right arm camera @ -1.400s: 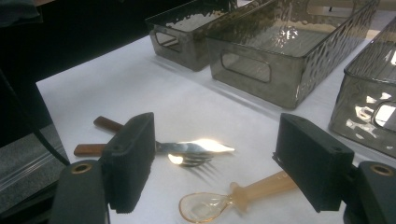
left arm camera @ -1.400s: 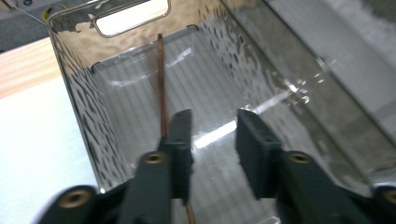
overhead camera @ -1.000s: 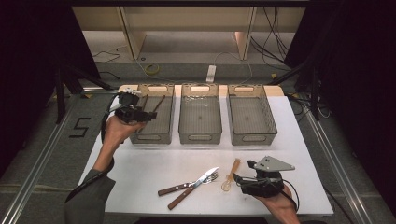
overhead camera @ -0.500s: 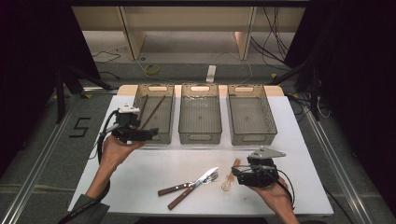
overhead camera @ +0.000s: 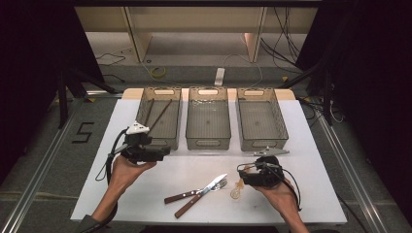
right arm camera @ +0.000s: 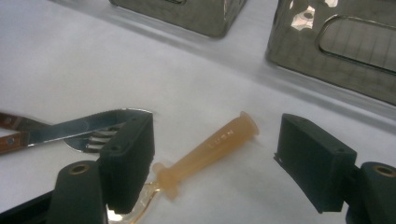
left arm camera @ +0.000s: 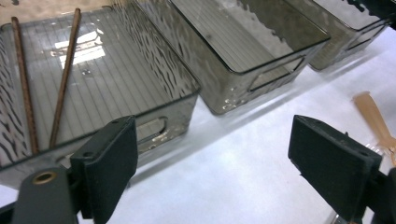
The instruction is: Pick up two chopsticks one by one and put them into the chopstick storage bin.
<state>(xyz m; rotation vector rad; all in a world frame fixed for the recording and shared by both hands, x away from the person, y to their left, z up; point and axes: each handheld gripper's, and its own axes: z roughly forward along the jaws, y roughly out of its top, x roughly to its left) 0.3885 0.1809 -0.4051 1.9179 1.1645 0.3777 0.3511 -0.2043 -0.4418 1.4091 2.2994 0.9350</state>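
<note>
Right gripper (right arm camera: 215, 158): jaws spread wide, empty, either side of the amber spoon (right arm camera: 210, 147). Right gripper view reveals raised lettering on the spoon's handle, illegible from above; its bowl is cut off at the lower edge behind the left jaw. Knife (right arm camera: 70, 128) and fork (right arm camera: 93, 142) lie crossed at mid-left.

Left gripper (left arm camera: 212, 163): jaws just opening, now spread, nothing between. Its view shows two chopsticks (left arm camera: 63, 79) in the upper-left bin (left arm camera: 173, 74).

High view: spoon (overhead camera: 238, 188) at lower centre-right, on the white table (overhead camera: 311, 145).
</note>
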